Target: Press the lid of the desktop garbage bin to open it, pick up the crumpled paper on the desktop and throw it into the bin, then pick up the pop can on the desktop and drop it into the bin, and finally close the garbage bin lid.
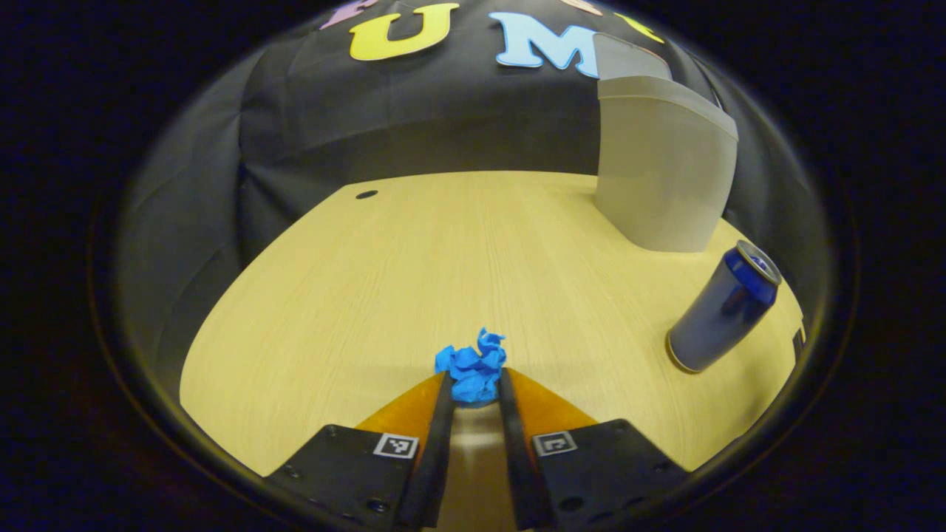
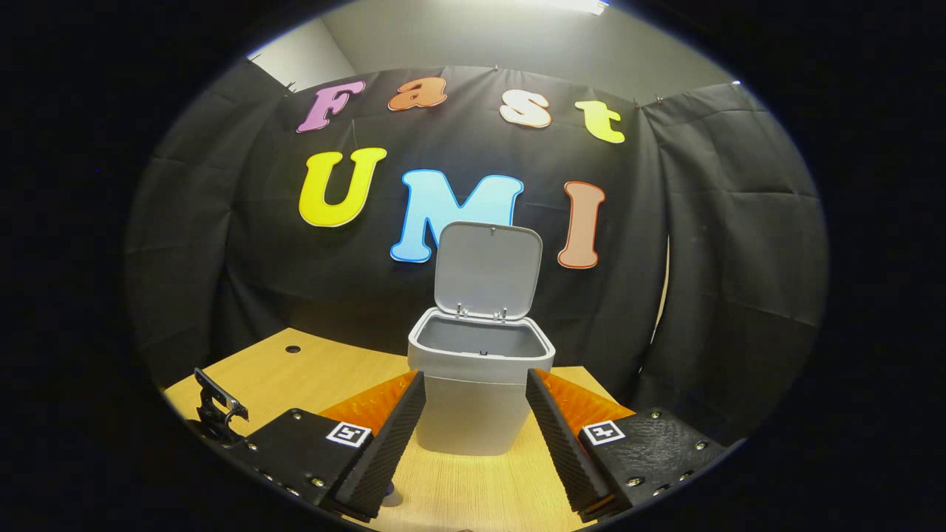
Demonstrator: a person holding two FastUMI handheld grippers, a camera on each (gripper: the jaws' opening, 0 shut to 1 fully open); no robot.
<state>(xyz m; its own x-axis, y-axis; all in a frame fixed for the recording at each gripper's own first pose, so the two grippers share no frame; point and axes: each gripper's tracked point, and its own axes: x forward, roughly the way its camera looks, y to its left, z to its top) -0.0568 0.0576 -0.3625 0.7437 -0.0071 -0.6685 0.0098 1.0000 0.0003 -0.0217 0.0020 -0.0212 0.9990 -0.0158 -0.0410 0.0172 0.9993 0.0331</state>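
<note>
A blue crumpled paper (image 1: 473, 369) sits between the fingertips of my left gripper (image 1: 474, 388), whose two fingers press on its sides just above the wooden desktop (image 1: 384, 281). The grey garbage bin (image 1: 658, 170) stands at the far right of the left gripper view, with a dark blue pop can (image 1: 724, 310) upright in front of it. In the right gripper view the bin (image 2: 480, 399) is straight ahead with its lid (image 2: 488, 270) raised and its inside in shadow. My right gripper (image 2: 475, 403) is open, its fingers framing the bin from a short distance.
A small round hole (image 1: 366, 194) marks the desktop's far left corner. The black cloth wall rises close behind the desk and bin. A small black metal part (image 2: 214, 406) pokes in at the left edge of the right gripper view.
</note>
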